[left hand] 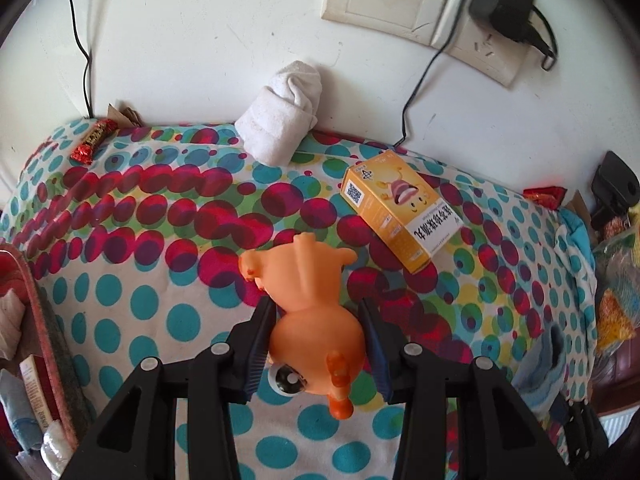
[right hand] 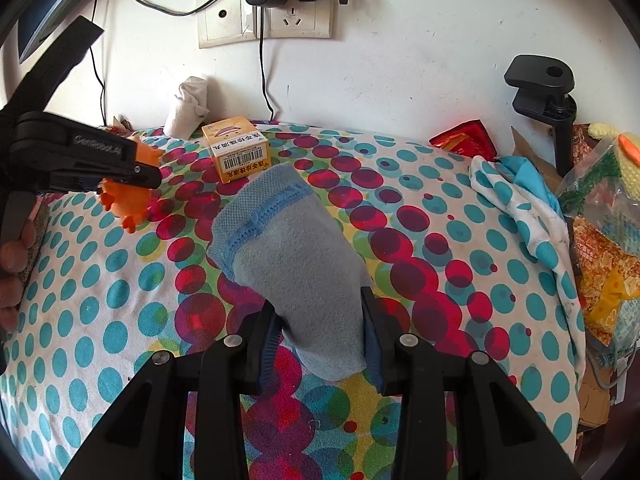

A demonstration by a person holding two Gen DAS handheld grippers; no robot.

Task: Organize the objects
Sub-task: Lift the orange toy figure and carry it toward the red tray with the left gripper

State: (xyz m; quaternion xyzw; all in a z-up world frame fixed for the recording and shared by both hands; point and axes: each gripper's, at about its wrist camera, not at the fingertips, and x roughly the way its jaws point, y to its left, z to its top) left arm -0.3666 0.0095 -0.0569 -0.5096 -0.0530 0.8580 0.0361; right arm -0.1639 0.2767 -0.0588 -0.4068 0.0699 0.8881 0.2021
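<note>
Your left tongs [left hand: 316, 330] grip the orange toy [left hand: 308, 304], long axis running up-frame. Right tongs [right hand: 320, 328] clamp the grey sock [right hand: 292, 264], centre frame. Yellow box [left hand: 400, 210] lies upper right, nearer your left.

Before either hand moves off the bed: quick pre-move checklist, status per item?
1. Left gripper closed on the orange toy: ok, both pads sit against its body.
2. Toy lifted off the dotted cover: cannot tell from either view.
3. Right gripper holding the grey sock: ok, sock pinched between the pads, its blue-trimmed cuff pointing away.
4. Sock free of the yellow box: cannot tell, the cuff overlaps the box's corner in the right view.
5. Two grippers apart: ok, clear gap between them in the right view.
6. Drop-off spot visible: not ok, no obvious container in view.
</note>
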